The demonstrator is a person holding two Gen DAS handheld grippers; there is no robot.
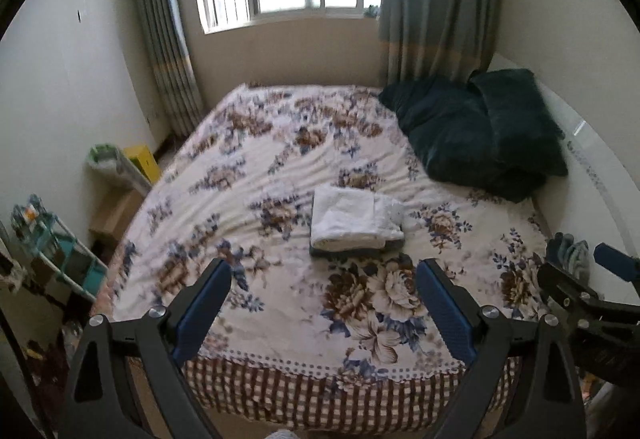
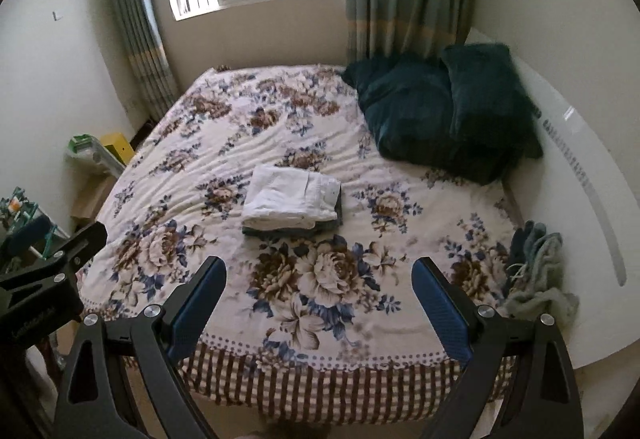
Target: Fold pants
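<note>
Two claws are held wide apart and empty above the near edge of the bed (image 1: 280,159): the left gripper (image 1: 324,271) and the right gripper (image 2: 320,267). The folded white pants (image 2: 294,203) lie well ahead, centred. The stack could be toppled by a careless reach.
</note>
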